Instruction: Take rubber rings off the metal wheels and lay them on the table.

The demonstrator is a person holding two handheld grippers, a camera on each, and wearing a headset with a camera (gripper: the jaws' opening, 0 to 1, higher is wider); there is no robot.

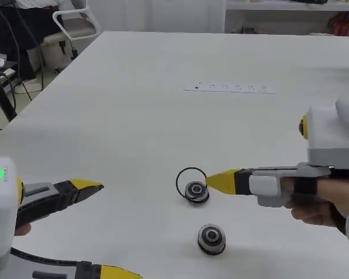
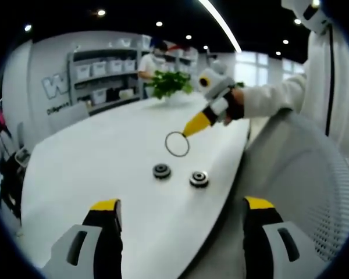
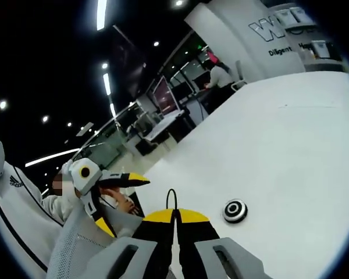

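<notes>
1. Nearest, the left gripper (image 1: pixel 103 229) is at the near-left of the head view. Its black, yellow-tipped jaws are spread wide with nothing between them, and the lower jaw is cut off by the picture's bottom edge.
2. Ahead of it, the wide white tabletop (image 1: pixel 134 116) is bare as far as the wheels. In the left gripper view the table's near edge passes between the jaws, and a grey mesh chair back (image 2: pixel 302 174) stands just off it.
3. The nearer small round metal wheel (image 1: pixel 212 239) lies flat, apart from both grippers. Whether rubber circles its dark rim is too small to tell.
4. Just beyond lies the second metal wheel (image 1: pixel 196 192). The right gripper (image 1: pixel 214 181) reaches in from the right, its jaws clenched on a thin black rubber ring (image 1: pixel 190 168).
5. In the head view the ring overlaps the second wheel. The left gripper view shows the ring upright, clear of both wheels.
6. The right gripper view shows the ring as a thin sliver above the closed tips, with one wheel beside them. I cannot tell which wheel it is.
7. Farthest, a recessed white socket strip (image 1: pixel 230 88) sits in bare tabletop.
</notes>
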